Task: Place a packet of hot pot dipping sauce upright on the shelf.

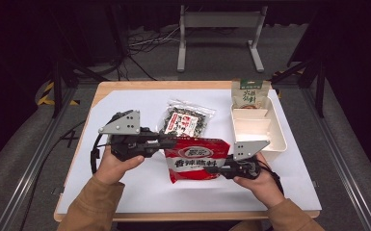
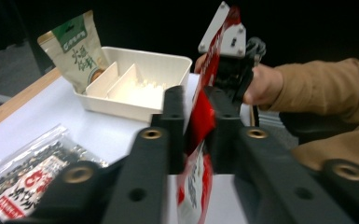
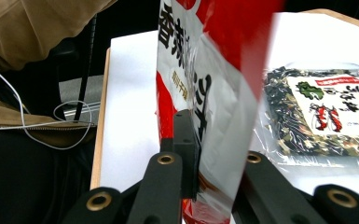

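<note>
The red snack bag (image 1: 196,161) sat a bit toward the near edge of the table (image 1: 125,192), roughly mid-width, and it was held up between both tools rather than lying flat, at least going by the gripper views where it stood on edge. The left gripper (image 1: 171,142) had it by the upper left edge; in the left gripper view the jaws were pinching the red bag (image 2: 200,123) with the foil squeezed between the pads. The right gripper (image 1: 223,167) came in from the right side low down, and in the right gripper view its jaws were clamped on the bag (image 3: 200,88) too, one pad flat against the printed face. Right behind the bag, toward the far edge, lay a clear packet of dark seaweed-looking stuff with a red and white label (image 1: 186,121), close enough that its near end was just beside the red bag's top edge. Off toward the right edge of the table was a white divided tray (image 1: 274,126), and the right gripper's grey plate sat just in front of its near left corner, so that side was kind of crowded. A green and tan pouch (image 1: 249,94) leaned upright at the tray's far end, in the farthest compartment as far as I could tell. The whole table top was covered with a white sheet, wood edge showing round it. The person's tan sleeves (image 1: 94,204) came in from the near edge.
</note>
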A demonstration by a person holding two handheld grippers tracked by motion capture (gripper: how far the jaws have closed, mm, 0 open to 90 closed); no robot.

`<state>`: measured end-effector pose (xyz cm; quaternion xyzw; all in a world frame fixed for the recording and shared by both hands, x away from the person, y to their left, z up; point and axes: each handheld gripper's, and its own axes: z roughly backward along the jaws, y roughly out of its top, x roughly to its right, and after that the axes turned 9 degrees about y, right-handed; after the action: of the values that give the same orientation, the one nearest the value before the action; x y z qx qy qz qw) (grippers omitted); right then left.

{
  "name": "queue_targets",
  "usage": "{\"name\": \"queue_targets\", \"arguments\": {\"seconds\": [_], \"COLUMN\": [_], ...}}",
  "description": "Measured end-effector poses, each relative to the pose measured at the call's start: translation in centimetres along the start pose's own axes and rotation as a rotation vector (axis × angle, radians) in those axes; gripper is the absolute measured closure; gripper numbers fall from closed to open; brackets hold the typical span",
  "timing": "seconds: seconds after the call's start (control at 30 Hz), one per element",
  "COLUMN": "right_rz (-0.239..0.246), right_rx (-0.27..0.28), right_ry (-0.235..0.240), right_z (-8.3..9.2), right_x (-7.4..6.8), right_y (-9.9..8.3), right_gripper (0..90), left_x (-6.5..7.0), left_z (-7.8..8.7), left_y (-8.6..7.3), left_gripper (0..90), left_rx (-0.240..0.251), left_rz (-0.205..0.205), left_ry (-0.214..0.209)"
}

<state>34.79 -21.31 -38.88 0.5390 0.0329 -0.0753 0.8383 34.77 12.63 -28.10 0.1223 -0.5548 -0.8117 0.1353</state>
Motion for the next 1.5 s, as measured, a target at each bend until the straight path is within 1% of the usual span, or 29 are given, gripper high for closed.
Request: {"name": "queue_targets", "arguments": {"seconds": [0.03, 0.07, 0.1, 0.13, 0.23, 0.3, 0.33, 0.37, 0.4, 0.43, 0.47, 0.5, 0.53, 0.6, 0.7, 0.83, 0.87, 0.93, 0.97, 1.0, 1.03, 1.07, 1.2, 1.3, 1.37, 1.4, 1.43, 1.5], "right_rz": [-0.001, -0.003, -0.008, -0.012, -0.017, -0.018, -0.014, -0.012, -0.012, -0.012, -0.010, -0.010, -0.009, -0.010, -0.006, -0.011, -0.012, -0.013, -0.015, -0.016, -0.016, -0.019, -0.020, -0.021, -0.019, -0.018, -0.018, -0.019], "right_rx": [0.001, 0.003, 0.005, 0.008, 0.016, 0.023, 0.028, 0.029, 0.029, 0.032, 0.040, 0.040, 0.049, 0.051, 0.055, 0.059, 0.060, 0.064, 0.068, 0.070, 0.074, 0.076, 0.090, 0.097, 0.101, 0.103, 0.106, 0.112], "right_ry": [-0.005, -0.008, -0.009, -0.012, -0.026, -0.028, -0.036, -0.041, -0.041, -0.047, -0.061, -0.061, -0.071, -0.077, -0.101, -0.129, -0.132, -0.141, -0.146, -0.149, -0.155, -0.160, -0.175, -0.179, -0.185, -0.190, -0.194, -0.203], "right_z": [0.2, 0.3, 0.5, 0.7, 1.2, 1.4, 1.8, 2.0, 2.0, 2.2, 2.7, 2.7, 3.2, 3.4, 4.3, 5.4, 5.5, 6.0, 6.3, 6.5, 6.8, 7.0, 7.9, 8.3, 8.7, 8.9, 9.1, 9.6], "right_x": [0.0, 0.0, 0.0, 0.0, 0.0, 0.0, 0.0, 0.0, 0.0, 0.0, 0.1, 0.1, 0.2, 0.2, 0.3, 0.6, 0.7, 0.8, 0.9, 1.0, 1.1, 1.2, 1.5, 1.5, 1.6, 1.7, 1.7, 1.9], "right_y": [0.0, 0.0, 0.0, 0.0, 0.1, 0.1, 0.2, 0.3, 0.3, 0.4, 0.6, 0.6, 0.7, 0.8, 1.1, 1.4, 1.5, 1.7, 1.8, 1.9, 2.0, 2.1, 2.6, 2.9, 3.2, 3.4, 3.5, 3.8], "right_gripper": [84.2, 84.2, 84.3, 84.3, 84.4, 84.4, 84.4, 84.4, 84.4, 84.4, 84.5, 84.5, 84.5, 84.5, 84.5, 84.6, 84.5, 84.5, 84.5, 84.6, 84.6, 84.6, 84.7, 84.8, 84.8, 84.9, 84.9, 84.9], "left_x": [0.0, 0.0, -0.1, -0.3, -0.6, -0.8, -1.1, -1.3, -1.3, -1.3, -1.5, -1.6, -1.7, -1.8, -1.9, -2.1, -2.3, -2.5, -2.6, -2.8, -2.9, -3.0, -3.3, -3.6, -3.8, -3.8, -3.9, -4.1], "left_z": [0.0, 0.1, 0.2, 0.3, 0.6, 0.9, 1.2, 1.4, 1.4, 1.5, 1.7, 1.7, 1.8, 2.0, 2.1, 2.0, 2.0, 2.1, 2.1, 2.2, 2.2, 2.2, 2.2, 2.0, 2.0, 1.9, 2.0, 2.1], "left_y": [-0.1, -0.2, -0.3, -0.4, -0.7, -0.9, -1.3, -1.5, -1.5, -1.7, -2.0, -2.1, -2.2, -2.4, -2.5, -3.0, -3.2, -3.6, -3.7, -3.9, -4.0, -4.2, -4.8, -5.5, -5.7, -5.9, -6.0, -6.2], "left_gripper": [65.1, 62.0, 59.8, 55.5, 42.8, 40.1, 38.7, 38.2, 37.8, 37.8, 36.7, 36.7, 35.5, 35.2, 34.0, 32.3, 32.0, 31.1, 30.4, 30.1, 29.7, 29.5, 27.8, 27.0, 25.9, 25.8, 25.5, 24.3], "left_rx": [-0.005, -0.008, -0.007, -0.005, -0.005, -0.008, -0.014, -0.019, -0.019, -0.017, -0.018, -0.016, -0.014, -0.006, -0.007, -0.013, -0.015, -0.016, -0.016, -0.015, -0.019, -0.022, -0.029, -0.032, -0.031, -0.033, -0.033, -0.030], "left_rz": [0.000, 0.003, 0.011, 0.017, 0.041, 0.046, 0.051, 0.049, 0.049, 0.060, 0.058, 0.068, 0.075, 0.083, 0.077, 0.089, 0.088, 0.110, 0.111, 0.123, 0.120, 0.131, 0.138, 0.151, 0.148, 0.154, 0.149, 0.161], "left_ry": [0.021, 0.034, 0.037, 0.041, 0.071, 0.087, 0.111, 0.120, 0.120, 0.129, 0.138, 0.144, 0.152, 0.163, 0.177, 0.196, 0.204, 0.220, 0.225, 0.231, 0.240, 0.248, 0.259, 0.278, 0.293, 0.299, 0.312, 0.322]}}
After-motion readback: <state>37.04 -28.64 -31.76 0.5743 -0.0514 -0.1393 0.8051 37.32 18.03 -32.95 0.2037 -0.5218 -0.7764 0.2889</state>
